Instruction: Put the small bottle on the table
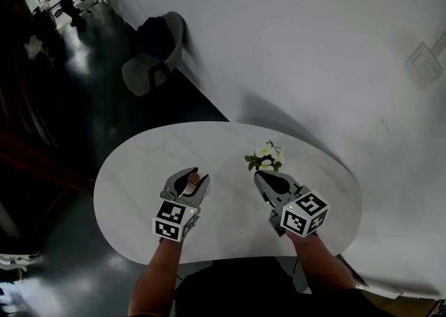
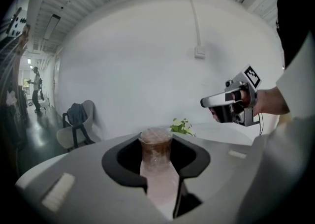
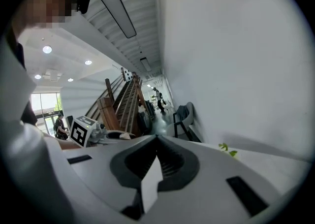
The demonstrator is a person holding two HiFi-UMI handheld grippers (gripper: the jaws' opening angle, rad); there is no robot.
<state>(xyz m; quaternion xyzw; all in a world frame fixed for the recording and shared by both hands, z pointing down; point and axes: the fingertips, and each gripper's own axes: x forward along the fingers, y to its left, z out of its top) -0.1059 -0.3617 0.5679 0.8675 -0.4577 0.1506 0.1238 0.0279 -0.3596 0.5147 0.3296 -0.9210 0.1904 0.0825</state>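
Note:
The small bottle (image 2: 156, 150), clear with a brownish top, stands upright between the jaws of my left gripper (image 2: 156, 161), which is shut on it. In the head view the same bottle (image 1: 193, 182) shows at the tip of the left gripper (image 1: 191, 182), held above the left half of the white oval table (image 1: 139, 169). My right gripper (image 1: 262, 181) hovers over the table's right half, beside the flowers, with its jaws shut and nothing between them (image 3: 156, 144).
A small bunch of white flowers with green leaves (image 1: 267, 157) sits on the table just beyond the right gripper. A grey chair with a dark jacket (image 1: 153, 54) stands by the white wall. The floor around the table is dark.

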